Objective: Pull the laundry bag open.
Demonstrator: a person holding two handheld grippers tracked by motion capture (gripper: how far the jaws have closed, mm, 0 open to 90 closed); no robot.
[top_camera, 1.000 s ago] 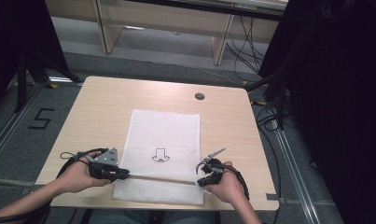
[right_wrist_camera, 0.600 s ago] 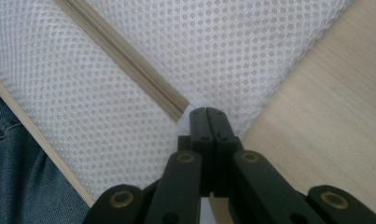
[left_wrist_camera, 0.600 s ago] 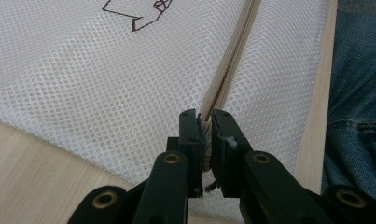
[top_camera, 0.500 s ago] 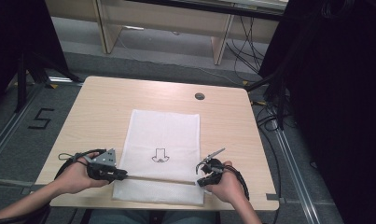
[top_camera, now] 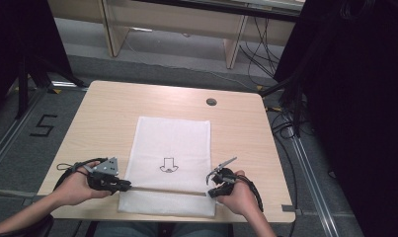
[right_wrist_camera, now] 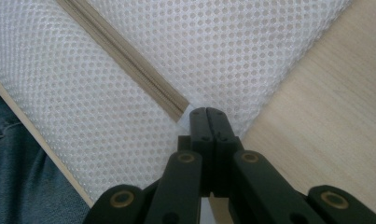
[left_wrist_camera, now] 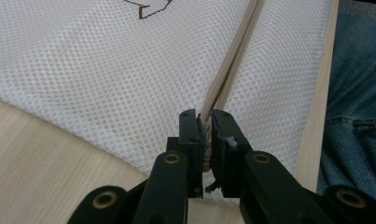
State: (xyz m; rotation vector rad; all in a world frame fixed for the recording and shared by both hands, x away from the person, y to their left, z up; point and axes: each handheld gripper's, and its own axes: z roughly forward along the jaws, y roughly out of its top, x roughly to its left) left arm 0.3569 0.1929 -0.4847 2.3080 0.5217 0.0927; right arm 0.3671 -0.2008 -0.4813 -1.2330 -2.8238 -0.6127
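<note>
While I hold both grippers low over the near edge of the counter [top_camera: 112,108], the white mesh bag [top_camera: 172,143] lies flat in the middle of it, its long side running from twelve to six o'clock, with a small dark outline drawing [top_camera: 168,165] printed just below its centre. A tan zipper strip [top_camera: 162,189] crosses the bag near its six o'clock end, from nine to three o'clock. My left gripper [top_camera: 123,186] sits at the bag's nine o'clock edge; in the left gripper view its fingers [left_wrist_camera: 191,135] stand almost closed, pinching the end of the zipper strip [left_wrist_camera: 232,65], which runs away toward one o'clock over the mesh [left_wrist_camera: 106,70]. My right gripper [top_camera: 210,192] sits at the bag's three o'clock edge; in the right gripper view its fingers [right_wrist_camera: 200,126] are pressed fully together at the bag's edge, right where the zipper strip [right_wrist_camera: 125,56] ends, though what they clamp I cannot tell. My jeans [right_wrist_camera: 17,172] show beyond the counter's edge.
</note>
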